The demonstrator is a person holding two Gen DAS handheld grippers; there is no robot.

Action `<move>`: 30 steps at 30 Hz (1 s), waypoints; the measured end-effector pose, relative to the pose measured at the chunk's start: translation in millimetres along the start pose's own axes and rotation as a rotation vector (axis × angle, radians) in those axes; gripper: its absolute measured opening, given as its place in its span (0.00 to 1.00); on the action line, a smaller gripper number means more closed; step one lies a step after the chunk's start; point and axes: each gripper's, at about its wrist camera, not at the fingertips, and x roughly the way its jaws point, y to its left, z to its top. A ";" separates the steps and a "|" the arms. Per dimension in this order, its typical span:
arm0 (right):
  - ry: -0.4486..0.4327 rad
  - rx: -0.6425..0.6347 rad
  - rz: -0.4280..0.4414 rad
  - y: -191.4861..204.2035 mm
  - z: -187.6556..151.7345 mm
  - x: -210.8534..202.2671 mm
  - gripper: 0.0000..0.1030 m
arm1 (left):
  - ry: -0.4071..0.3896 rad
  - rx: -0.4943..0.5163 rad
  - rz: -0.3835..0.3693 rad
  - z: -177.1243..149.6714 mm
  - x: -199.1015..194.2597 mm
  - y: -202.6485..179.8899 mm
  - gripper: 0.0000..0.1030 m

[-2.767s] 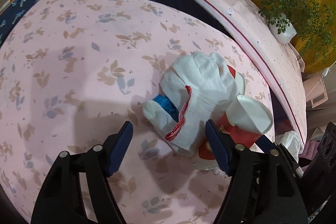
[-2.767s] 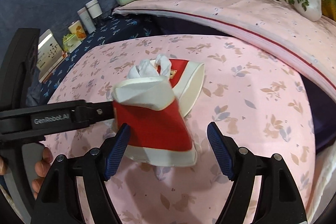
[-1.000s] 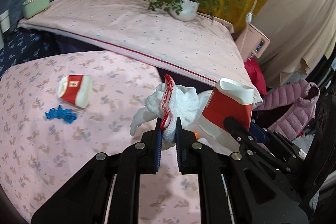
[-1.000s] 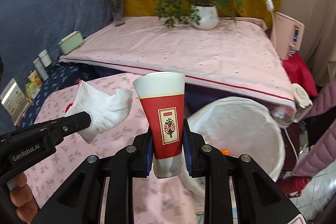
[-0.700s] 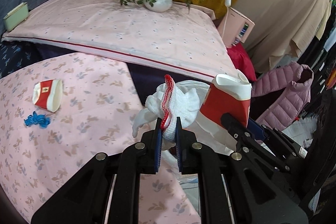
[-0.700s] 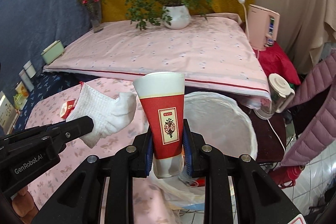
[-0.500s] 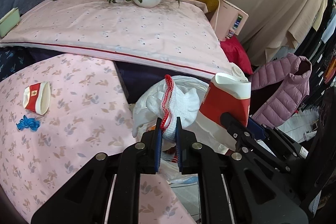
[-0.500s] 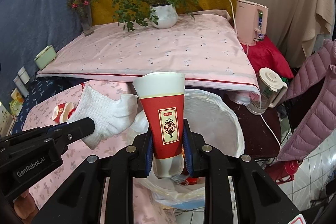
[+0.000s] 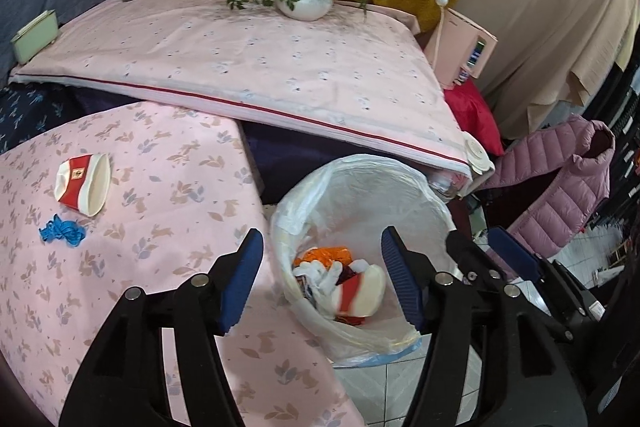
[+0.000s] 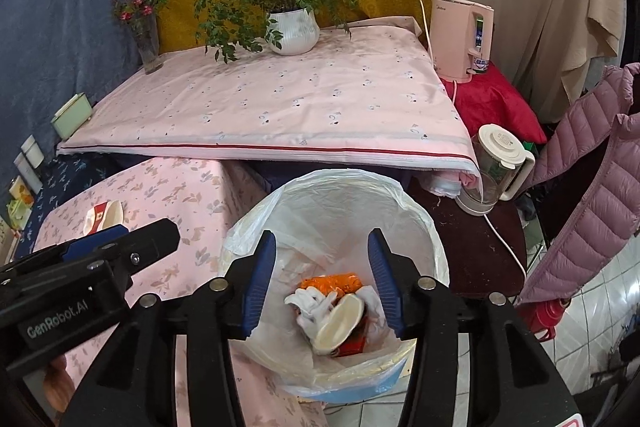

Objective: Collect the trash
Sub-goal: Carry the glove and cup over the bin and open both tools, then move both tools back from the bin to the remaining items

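Both tools are hanging over the lined trash bin point(image 9: 362, 187), and their jaws have just been opening, with nothing gripped between them. Below the left tool point(image 9: 322, 277) and the right tool point(image 10: 322, 277), the white glove point(image 10: 310, 305) and the red paper cup point(image 10: 340, 323) are lying inside the bin. Left of the left tool, another red cup point(image 9: 82, 185) and a blue scrap point(image 9: 62, 231) are lying on the table point(image 9: 160, 187).

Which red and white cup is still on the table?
The crushed cup lying on its side by the blue scrap on the floral cloth. The other cup is already in the bin.
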 end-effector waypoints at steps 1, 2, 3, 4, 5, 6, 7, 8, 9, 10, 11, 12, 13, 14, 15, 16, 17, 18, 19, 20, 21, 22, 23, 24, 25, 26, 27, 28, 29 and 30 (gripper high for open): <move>-0.003 -0.004 0.001 1.9 0.6 0.1 0.48 | -0.002 -0.009 0.011 0.1 -0.5 4.6 0.57; -0.005 -0.007 0.004 4.3 1.1 -0.3 0.50 | -0.005 -0.017 0.020 0.1 -1.1 9.2 0.58; -0.008 -0.011 0.006 6.9 1.7 -0.7 0.51 | -0.007 -0.025 0.028 0.0 -1.7 13.3 0.59; -0.010 -0.015 0.009 9.9 2.5 -1.0 0.51 | -0.009 -0.033 0.035 0.0 -2.7 17.9 0.60; -0.011 -0.021 0.012 13.4 3.0 -1.1 0.53 | -0.012 -0.043 0.041 -0.3 -4.2 23.1 0.60; -0.012 -0.028 0.014 16.9 3.4 -1.0 0.53 | -0.015 -0.052 0.047 -0.2 -5.8 28.0 0.60; -0.012 -0.036 0.016 20.7 3.7 -1.0 0.53 | -0.019 -0.059 0.054 -0.2 -7.3 32.3 0.60; -0.012 -0.044 0.020 25.4 3.8 -1.1 0.53 | -0.023 -0.066 0.062 -0.3 -9.1 37.6 0.60; -0.012 -0.051 0.024 29.4 3.5 -1.1 0.53 | -0.026 -0.072 0.066 -0.3 -10.4 41.3 0.60; -0.011 -0.060 0.028 34.1 3.4 -1.1 0.53 | -0.028 -0.079 0.071 0.1 -11.6 45.3 0.60; -0.011 -0.067 0.032 38.1 3.7 -1.1 0.53 | -0.031 -0.085 0.075 0.2 -13.2 49.6 0.60; -0.011 -0.075 0.035 42.6 3.7 -1.1 0.53 | -0.035 -0.090 0.082 0.3 -14.8 53.9 0.60; -0.011 -0.082 0.037 47.2 3.6 -1.2 0.53 | -0.038 -0.095 0.088 0.2 -15.9 56.0 0.60; -0.011 -0.087 0.040 51.3 3.5 -1.0 0.54 | -0.042 -0.100 0.094 0.1 -17.7 60.8 0.60; -0.011 -0.094 0.044 55.7 3.4 -1.1 0.54 | -0.044 -0.105 0.100 -0.3 -19.2 64.2 0.60; -0.011 -0.101 0.046 59.9 3.3 -1.1 0.54 | -0.047 -0.112 0.108 -0.5 -20.8 69.1 0.60; -0.011 -0.108 0.049 64.1 3.4 -0.8 0.54 | -0.049 -0.118 0.112 -0.8 -22.2 73.7 0.60; -0.010 -0.113 0.052 67.4 3.2 -0.7 0.54 | -0.051 -0.124 0.116 -1.1 -23.5 77.1 0.60; -0.010 -0.117 0.055 70.3 3.3 -0.4 0.54 | -0.053 -0.132 0.121 -1.6 -24.6 81.5 0.60; -0.008 -0.123 0.059 74.9 3.2 -0.1 0.54 | -0.055 -0.140 0.127 -2.1 -26.1 86.6 0.60; -0.007 -0.130 0.063 79.0 2.6 0.1 0.54 | -0.058 -0.145 0.134 -2.9 -27.7 91.3 0.60; -0.007 -0.138 0.065 83.3 2.3 0.3 0.54 | -0.061 -0.151 0.143 -3.3 -28.8 95.9 0.60; -0.006 -0.145 0.068 87.6 2.0 0.5 0.54 | -0.063 -0.158 0.153 -4.1 -30.0 101.4 0.60; -0.005 -0.153 0.072 92.1 1.7 0.9 0.54 | -0.064 -0.165 0.160 -4.7 -30.7 106.6 0.60; -0.003 -0.160 0.076 96.6 1.4 1.3 0.54 | -0.064 -0.175 0.168 -5.5 -31.7 113.3 0.60; -0.001 -0.167 0.080 100.8 2.1 2.4 0.54 | -0.064 -0.185 0.175 -6.4 -32.5 118.8 0.60; 0.001 -0.174 0.084 105.7 1.8 2.9 0.54 | -0.065 -0.196 0.184 -7.4 -33.1 124.7 0.61; 0.001 -0.183 0.089 110.7 1.4 3.4 0.54 | -0.065 -0.209 0.195 -8.6 -34.1 132.0 0.62; 0.003 -0.190 0.092 115.8 1.3 4.2 0.54 | -0.066 -0.218 0.205 -9.9 -34.8 138.2 0.62; 0.004 -0.200 0.097 120.6 0.5 5.1 0.54 | -0.067 -0.225 0.214 -11.1 -35.9 144.0 0.62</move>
